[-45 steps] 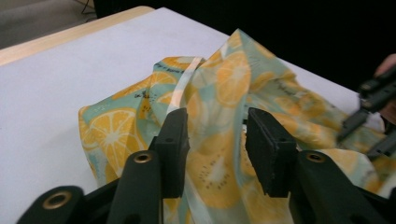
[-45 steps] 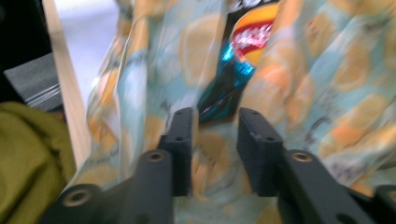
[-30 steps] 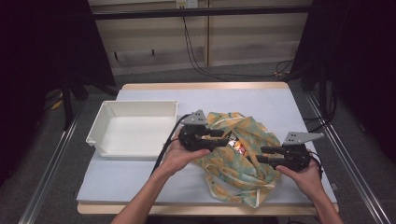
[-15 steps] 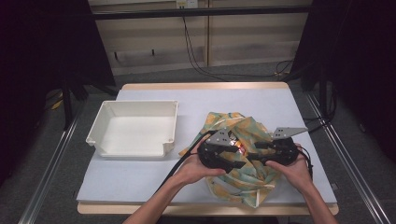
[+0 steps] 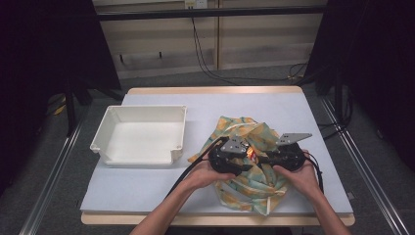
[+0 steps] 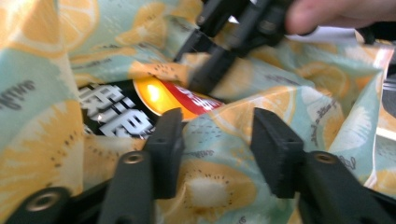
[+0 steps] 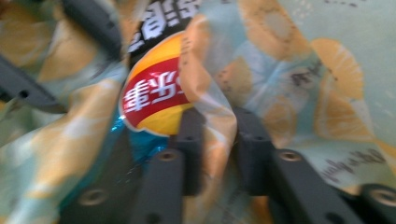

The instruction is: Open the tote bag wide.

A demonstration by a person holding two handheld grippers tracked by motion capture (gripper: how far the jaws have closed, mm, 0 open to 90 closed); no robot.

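Note:
A cloth printed with citrus slices lies bunched on the right half of the table. A snack packet with a red and yellow logo peeks out of its folds. My left gripper and right gripper face each other over that gap. In the left gripper view a hump of cloth fills the left gripper, whose jaws have just been closing, below the packet. The right gripper has just been closing too and pinches a cloth fold beside the packet.
A white tray stands on the left half of the table, with nothing in it. Each gripper's cable trails back past the person's wrist. The table's front edge is just behind the hands.
Both hands have come closer together and sunk onto the middle of the cloth. The left moved right, the right moved left.

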